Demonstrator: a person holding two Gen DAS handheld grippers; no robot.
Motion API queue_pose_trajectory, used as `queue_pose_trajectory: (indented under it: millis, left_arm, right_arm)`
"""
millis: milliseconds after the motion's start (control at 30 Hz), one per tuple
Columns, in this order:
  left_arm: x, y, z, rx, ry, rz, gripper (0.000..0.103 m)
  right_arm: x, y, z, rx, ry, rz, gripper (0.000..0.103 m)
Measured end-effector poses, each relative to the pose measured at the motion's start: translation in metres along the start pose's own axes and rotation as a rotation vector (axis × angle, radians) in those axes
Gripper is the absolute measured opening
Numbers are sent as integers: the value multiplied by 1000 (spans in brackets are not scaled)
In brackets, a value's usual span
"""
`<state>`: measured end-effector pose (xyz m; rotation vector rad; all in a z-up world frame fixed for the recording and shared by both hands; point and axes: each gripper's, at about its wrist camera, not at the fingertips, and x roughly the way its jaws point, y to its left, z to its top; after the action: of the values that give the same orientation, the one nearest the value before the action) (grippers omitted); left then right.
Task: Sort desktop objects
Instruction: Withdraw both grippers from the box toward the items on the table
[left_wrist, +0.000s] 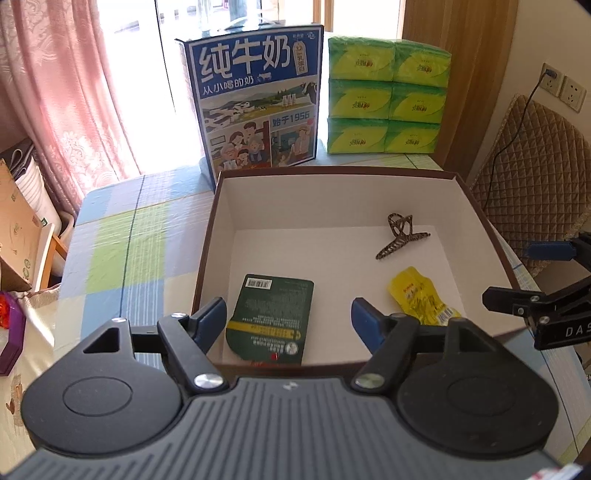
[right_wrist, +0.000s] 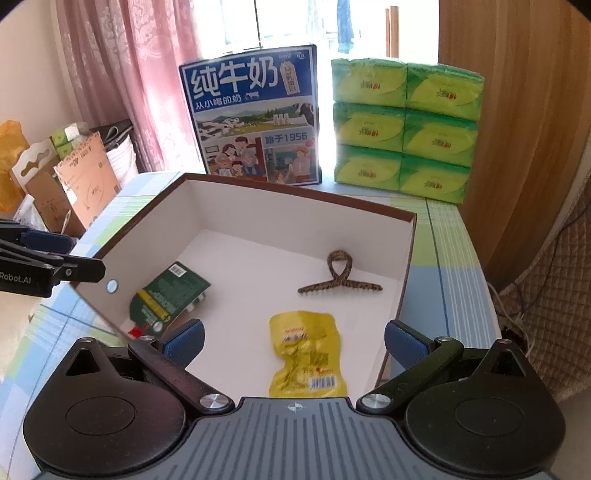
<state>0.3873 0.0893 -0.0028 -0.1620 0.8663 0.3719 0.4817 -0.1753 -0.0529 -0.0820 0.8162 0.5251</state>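
An open brown box with a white inside sits on the checked tablecloth. In it lie a dark green packet, a yellow snack pouch and a striped hair claw. My left gripper hangs open above the box's near edge, over the green packet, holding nothing. My right gripper is open over the yellow pouch, also empty. Each gripper shows at the edge of the other's view, the right gripper and the left gripper.
Behind the box stand a blue milk carton case and a stack of green tissue packs. Pink curtains hang at the left, cardboard boxes sit beside the table, and a quilted chair stands at the right.
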Motion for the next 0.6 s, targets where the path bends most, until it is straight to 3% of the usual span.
queue_pose_trajectory:
  millis: [333, 600]
  left_arm:
    - [-41, -2, -29, -14, -42, -2, 74]
    - [-58, -1, -68, -26, -11, 3, 75]
  right_arm:
    - [-39, 21, -18, -2, -52, 3, 101]
    - [-60, 38, -53, -14, -31, 19, 101]
